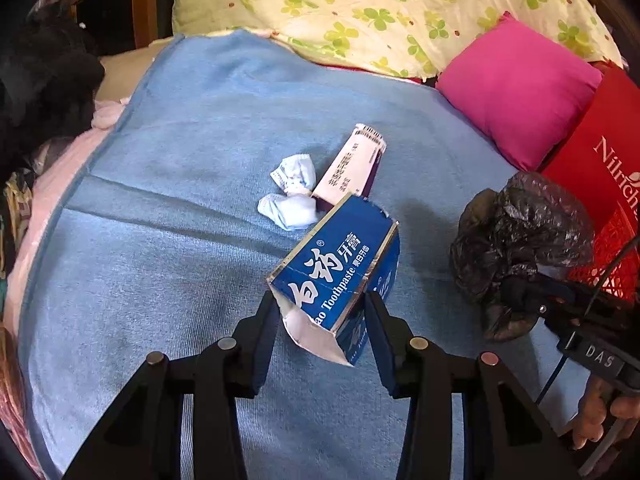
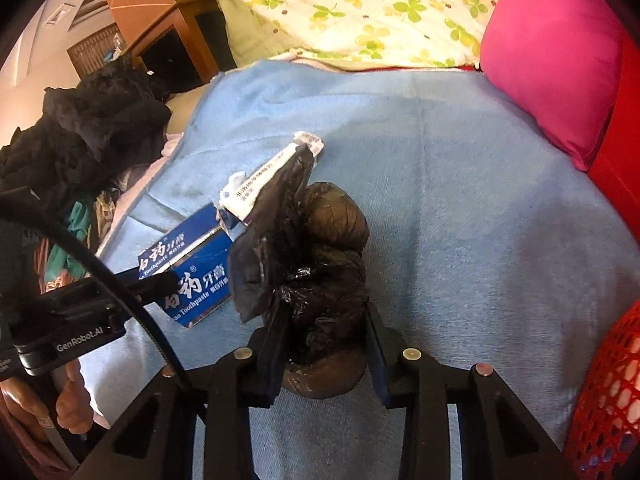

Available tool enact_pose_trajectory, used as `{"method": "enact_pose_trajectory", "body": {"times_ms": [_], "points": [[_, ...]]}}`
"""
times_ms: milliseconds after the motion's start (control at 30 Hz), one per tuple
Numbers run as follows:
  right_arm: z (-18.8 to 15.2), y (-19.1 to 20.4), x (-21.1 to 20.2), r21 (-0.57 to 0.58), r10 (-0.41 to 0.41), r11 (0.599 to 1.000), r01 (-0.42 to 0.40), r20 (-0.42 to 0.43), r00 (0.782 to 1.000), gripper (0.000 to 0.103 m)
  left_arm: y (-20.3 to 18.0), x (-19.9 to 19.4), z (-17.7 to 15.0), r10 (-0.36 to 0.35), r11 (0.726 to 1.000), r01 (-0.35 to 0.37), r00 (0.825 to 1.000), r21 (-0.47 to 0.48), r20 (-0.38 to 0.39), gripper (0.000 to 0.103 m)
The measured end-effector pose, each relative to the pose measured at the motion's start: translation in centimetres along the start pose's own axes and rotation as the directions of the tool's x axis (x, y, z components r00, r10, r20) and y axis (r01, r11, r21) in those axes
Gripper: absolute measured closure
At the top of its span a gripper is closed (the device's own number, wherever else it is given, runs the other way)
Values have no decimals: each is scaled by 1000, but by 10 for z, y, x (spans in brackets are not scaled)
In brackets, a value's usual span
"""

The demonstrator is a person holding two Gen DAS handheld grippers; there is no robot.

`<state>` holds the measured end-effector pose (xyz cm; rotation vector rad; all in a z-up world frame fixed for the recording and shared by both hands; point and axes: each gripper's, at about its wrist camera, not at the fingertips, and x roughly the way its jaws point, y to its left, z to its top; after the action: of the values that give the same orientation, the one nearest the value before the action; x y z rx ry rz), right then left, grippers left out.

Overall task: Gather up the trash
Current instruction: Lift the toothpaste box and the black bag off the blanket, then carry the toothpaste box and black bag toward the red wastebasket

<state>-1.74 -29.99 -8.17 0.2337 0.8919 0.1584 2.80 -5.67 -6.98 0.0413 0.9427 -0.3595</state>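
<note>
My left gripper point(image 1: 320, 300) is shut on a blue toothpaste box point(image 1: 340, 264), holding it by its torn near end above the blue blanket point(image 1: 180, 240). The box also shows in the right wrist view point(image 2: 192, 272). My right gripper point(image 2: 326, 308) is shut on a crumpled black plastic bag point(image 2: 324, 276), which also shows in the left wrist view point(image 1: 520, 240). A white and purple carton point(image 1: 352, 164) and crumpled white tissue point(image 1: 292, 192) lie on the blanket beyond the box. The carton shows partly behind the bag in the right wrist view point(image 2: 268, 176).
A pink pillow point(image 1: 516, 88) and a clover-print quilt point(image 1: 380, 4) lie at the far side. A red bag point(image 1: 604, 152) and red mesh basket point(image 2: 608, 392) sit at the right. Dark clothes point(image 2: 88, 128) are piled at the left edge.
</note>
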Motion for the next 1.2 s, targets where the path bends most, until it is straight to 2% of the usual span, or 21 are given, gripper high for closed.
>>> {"method": "enact_pose_trajectory", "body": {"times_ms": [267,433,600,867,1033,1200], "points": [[-2,-1,-37,-28,3,1000,0,90,996,66,-24,-31,-25,21,1000,-22,998,12,57,60],[-4,-1,-62,-38,-6,999,12,155,988,66,-35,-62,-23,53,998,-56,992,23,117,60],[-6,1,-91,-49,0,999,12,243,970,66,-49,-96,-18,77,995,-87,979,43,187,61],[-16,-7,-141,-34,23,999,-10,397,917,66,-76,-140,-14,82,991,-108,956,80,280,61],[-31,-10,-175,-33,17,999,-1,492,870,66,-94,-160,-12,77,988,-116,943,102,325,61],[-42,-23,-199,-3,12,1000,-12,548,836,66,-108,-180,-9,70,986,-121,927,117,369,61]]}}
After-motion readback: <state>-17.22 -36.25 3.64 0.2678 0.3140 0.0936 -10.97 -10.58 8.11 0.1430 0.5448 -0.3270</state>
